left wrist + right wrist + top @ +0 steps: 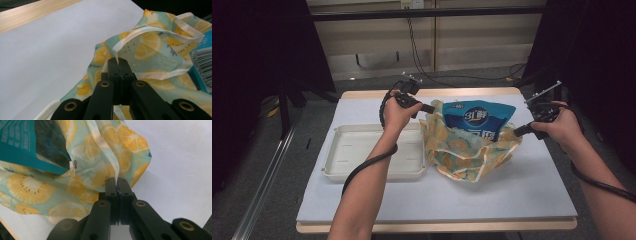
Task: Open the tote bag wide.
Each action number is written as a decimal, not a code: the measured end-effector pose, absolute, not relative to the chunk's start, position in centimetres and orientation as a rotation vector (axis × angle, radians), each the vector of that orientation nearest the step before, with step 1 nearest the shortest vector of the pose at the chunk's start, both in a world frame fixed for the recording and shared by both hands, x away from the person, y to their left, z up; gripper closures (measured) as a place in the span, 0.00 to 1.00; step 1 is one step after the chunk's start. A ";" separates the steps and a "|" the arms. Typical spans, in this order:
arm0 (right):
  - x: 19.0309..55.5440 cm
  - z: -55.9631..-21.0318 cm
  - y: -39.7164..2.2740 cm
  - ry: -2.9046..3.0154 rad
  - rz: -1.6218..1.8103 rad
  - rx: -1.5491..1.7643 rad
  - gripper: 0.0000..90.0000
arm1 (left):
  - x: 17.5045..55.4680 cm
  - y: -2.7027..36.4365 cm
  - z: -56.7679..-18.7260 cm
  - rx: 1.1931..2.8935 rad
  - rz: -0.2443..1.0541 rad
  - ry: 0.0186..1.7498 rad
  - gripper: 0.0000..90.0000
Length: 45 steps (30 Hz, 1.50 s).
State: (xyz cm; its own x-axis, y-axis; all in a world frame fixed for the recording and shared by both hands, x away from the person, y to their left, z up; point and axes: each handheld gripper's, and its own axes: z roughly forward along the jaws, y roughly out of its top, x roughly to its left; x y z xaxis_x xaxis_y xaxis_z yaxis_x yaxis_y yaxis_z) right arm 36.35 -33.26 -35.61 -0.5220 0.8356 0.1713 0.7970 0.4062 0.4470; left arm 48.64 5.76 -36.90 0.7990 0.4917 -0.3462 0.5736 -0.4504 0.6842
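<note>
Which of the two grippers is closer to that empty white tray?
The left gripper, pinching the lemon-print bag on the side facing the white tray. The right gripper grips the bag's opposite edge, away from the tray.

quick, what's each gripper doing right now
left gripper: shut on the bag, on its pale edge.
right gripper: shut on the bag's other side.

A white-topped table (532, 190) carries a cream tray (343, 172) and, beside it, a lemon-print bag (462, 157), seemingly resting there.
</note>
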 end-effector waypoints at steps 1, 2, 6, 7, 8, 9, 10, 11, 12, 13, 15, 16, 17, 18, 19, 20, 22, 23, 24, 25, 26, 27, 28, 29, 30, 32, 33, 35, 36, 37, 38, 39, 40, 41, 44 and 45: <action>36.3 -35.5 -33.2 2.567 0.740 1.509 0.95 | 48.7 5.8 -36.8 2.152 -0.111 0.774 1.00; 36.2 -35.5 -33.2 2.571 0.746 1.497 0.92 | 48.7 5.8 -36.7 2.156 -0.112 0.776 1.00; 36.1 -35.2 -32.8 2.589 0.768 1.469 0.81 | 48.5 5.6 -36.6 2.144 -0.108 0.790 1.00; 36.0 -35.0 -32.6 2.586 0.781 1.469 0.76 | 48.5 5.6 -36.5 2.144 -0.104 0.788 1.00; 35.9 -34.9 -32.4 2.581 0.780 1.470 0.71 | 48.4 5.5 -36.4 2.140 -0.098 0.799 1.00; 36.0 -34.9 -32.2 2.585 0.779 1.459 0.70 | 48.5 5.6 -36.3 2.153 -0.095 0.793 1.00; 36.0 -34.8 -32.2 2.586 0.772 1.459 0.68 | 48.5 5.6 -36.3 2.147 -0.099 0.789 1.00; 36.0 -34.8 -32.1 2.587 0.775 1.458 0.66 | 48.6 5.6 -36.3 2.159 -0.095 0.780 1.00; 36.0 -34.7 -31.9 2.589 0.782 1.448 0.64 | 48.5 5.5 -36.3 2.141 -0.099 0.797 1.00; 36.1 -34.7 -31.8 2.591 0.785 1.438 0.63 | 48.5 5.5 -36.4 2.144 -0.099 0.787 1.00; 36.1 -34.7 -31.6 2.601 0.791 1.433 0.61 | 48.6 5.6 -36.4 2.155 -0.092 0.785 1.00; 36.1 -34.7 -31.5 2.601 0.793 1.426 0.57 | 48.6 5.6 -36.4 2.148 -0.095 0.794 1.00; 36.2 -34.8 -31.4 2.601 0.805 1.422 0.57 | 48.6 5.7 -36.4 2.145 -0.095 0.798 1.00; 36.2 -34.8 -31.3 2.606 0.807 1.416 0.59 | 48.6 5.7 -36.5 2.152 -0.092 0.795 1.00; 36.2 -34.8 -31.2 2.616 0.806 1.409 0.58 | 48.6 5.7 -36.5 2.146 -0.095 0.797 1.00; 36.3 -34.9 -31.1 2.618 0.811 1.413 0.59 | 48.6 5.7 -36.5 2.152 -0.092 0.792 1.00; 36.3 -34.9 -30.9 2.625 0.825 1.404 0.65 | 48.7 5.7 -36.5 2.155 -0.089 0.794 1.00; 36.4 -34.8 -30.8 2.621 0.843 1.397 0.68 | 48.6 5.6 -36.6 2.136 -0.092 0.809 1.00; 36.5 -34.8 -30.8 2.612 0.854 1.389 0.76 | 48.7 5.6 -36.7 2.135 -0.094 0.809 1.00; 36.5 -34.7 -30.8 2.612 0.841 1.408 0.79 | 48.8 5.7 -36.7 2.152 -0.093 0.794 1.00; 36.7 -34.8 -30.9 2.601 0.847 1.398 0.84 | 48.8 5.6 -36.7 2.141 -0.090 0.815 1.00; 36.7 -34.8 -30.9 2.586 0.849 1.421 0.95 | 48.9 5.6 -36.8 2.145 -0.088 0.812 1.00; 36.8 -34.8 -31.0 2.585 0.862 1.439 0.96 | 49.0 5.7 -36.8 2.157 -0.084 0.796 1.00; 37.0 -34.9 -31.2 2.573 0.877 1.435 0.98 | 49.0 5.6 -36.9 2.140 -0.084 0.813 1.00; 37.1 -34.9 -31.4 2.556 0.882 1.448 1.00 | 49.0 5.6 -36.9 2.147 -0.078 0.808 1.00; 37.4 -34.9 -31.9 2.509 0.887 1.481 1.00 | 49.1 5.6 -37.1 2.149 -0.074 0.814 1.00; 37.5 -34.9 -32.0 2.487 0.890 1.495 1.00 | 49.1 5.5 -37.1 2.151 -0.068 0.811 1.00; 37.6 -35.0 -32.5 2.448 0.894 1.548 1.00 | 49.1 5.4 -37.2 2.138 -0.070 0.822 1.00; 37.7 -35.1 -32.7 2.433 0.884 1.558 1.00 | 49.1 5.4 -37.2 2.141 -0.062 0.816 1.00; 37.8 -35.3 -32.9 2.416 0.885 1.563 1.00 | 49.1 5.4 -37.2 2.137 -0.050 0.826 0.97; 37.8 -35.4 -33.1 2.400 0.869 1.597 1.00 | 49.2 5.6 -37.2 2.151 -0.045 0.823 0.90; 37.8 -35.6 -33.3 2.405 0.862 1.594 1.00 | 49.2 5.7 -37.3 2.154 -0.051 0.829 0.89; 37.8 -35.8 -33.4 2.403 0.862 1.597 1.00 | 49.2 5.8 -37.3 2.153 -0.064 0.843 0.85; 37.7 -36.0 -33.5 2.403 0.871 1.598 1.00 | 49.0 5.8 -37.4 2.122 -0.072 0.863 0.76; 37.5 -36.4 -33.7 2.408 0.861 1.607 1.00 | 48.8 6.4 -37.1 2.143 -0.052 0.857 0.52; 37.4 -36.5 -33.7 2.417 0.854 1.605 1.00 | 48.5 6.5 -37.0 2.121 -0.055 0.860 0.47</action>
State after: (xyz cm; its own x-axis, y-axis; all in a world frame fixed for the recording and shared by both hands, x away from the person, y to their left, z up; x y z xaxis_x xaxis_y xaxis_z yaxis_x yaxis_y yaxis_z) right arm 37.42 -33.67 -36.50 -0.4319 0.8783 0.2050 0.8121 0.2798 0.5120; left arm 48.51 6.49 -37.05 0.7648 0.5592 -0.3199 0.5955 -0.4242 0.6822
